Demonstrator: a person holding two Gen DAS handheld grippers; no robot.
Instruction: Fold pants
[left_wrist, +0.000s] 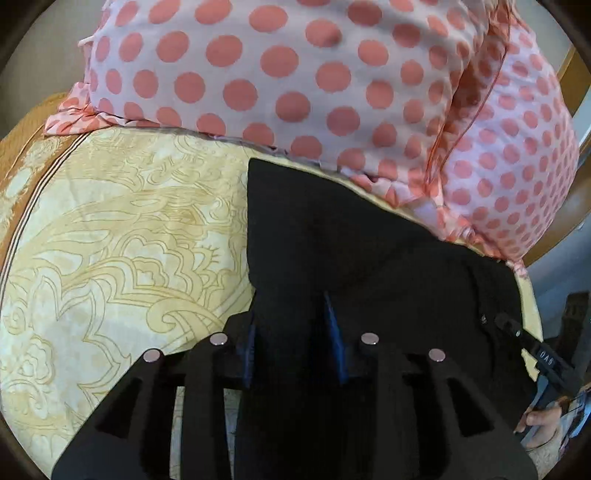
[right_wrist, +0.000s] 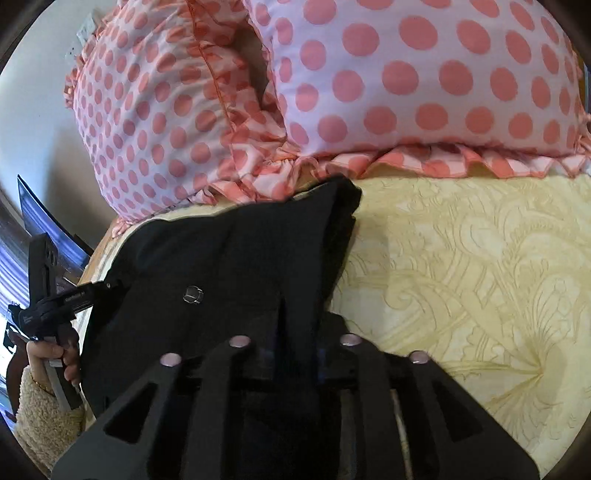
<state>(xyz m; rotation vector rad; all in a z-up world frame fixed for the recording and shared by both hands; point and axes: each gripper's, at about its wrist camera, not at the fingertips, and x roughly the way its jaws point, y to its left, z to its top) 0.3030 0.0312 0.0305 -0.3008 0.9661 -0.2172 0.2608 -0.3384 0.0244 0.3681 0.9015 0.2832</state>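
Black pants (left_wrist: 351, 236) lie folded on a yellow patterned bedspread (left_wrist: 122, 236), their far edge against the polka-dot pillows. My left gripper (left_wrist: 291, 325) is shut on the near left part of the pants; black cloth sits between its blue-padded fingers (left_wrist: 332, 317). In the right wrist view the pants (right_wrist: 229, 251) show a metal button (right_wrist: 192, 294). My right gripper (right_wrist: 291, 314) is shut on the near right part of the pants. Each gripper shows at the edge of the other's view: the right one (left_wrist: 532, 343) and the left one (right_wrist: 74, 295).
Two pink-and-white polka-dot pillows (left_wrist: 295, 74) (right_wrist: 424, 81) lie along the far side of the bed. Bare bedspread lies left of the pants (left_wrist: 110, 258) and right of them (right_wrist: 461, 277). A wall and a dark screen (right_wrist: 40, 210) stand beyond the bed's left edge.
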